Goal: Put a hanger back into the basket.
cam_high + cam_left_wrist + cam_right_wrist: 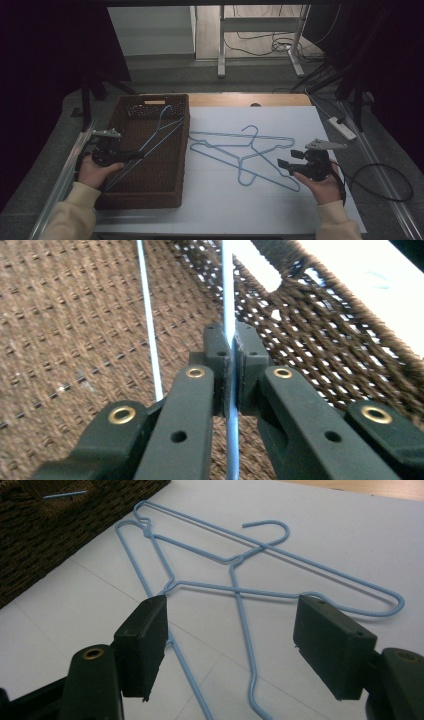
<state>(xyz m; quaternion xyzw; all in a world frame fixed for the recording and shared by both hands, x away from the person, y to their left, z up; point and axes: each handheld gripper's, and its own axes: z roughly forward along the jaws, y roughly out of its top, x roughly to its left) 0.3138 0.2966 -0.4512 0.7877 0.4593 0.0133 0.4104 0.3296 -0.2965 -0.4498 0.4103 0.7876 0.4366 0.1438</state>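
Note:
A light blue wire hanger [158, 136] lies slanted inside the brown woven basket [131, 197]. My left gripper [141, 154] is shut on one of its wires, and the blue wire [229, 315] runs up between the closed pads in the left gripper view. Two more blue wire hangers [245, 150] lie crossed over each other on the white table top. My right gripper [287, 159] hovers at their right end, open, with nothing between its pads. In the right gripper view the crossed hangers [235, 580] lie just beyond the open right gripper [250, 645].
The basket sits at the table's left side, its near wall close to the front edge. A white power strip [342, 128] and black cables [385, 180] lie off the table's right edge. The basket corner [55, 525] shows at the upper left of the right gripper view.

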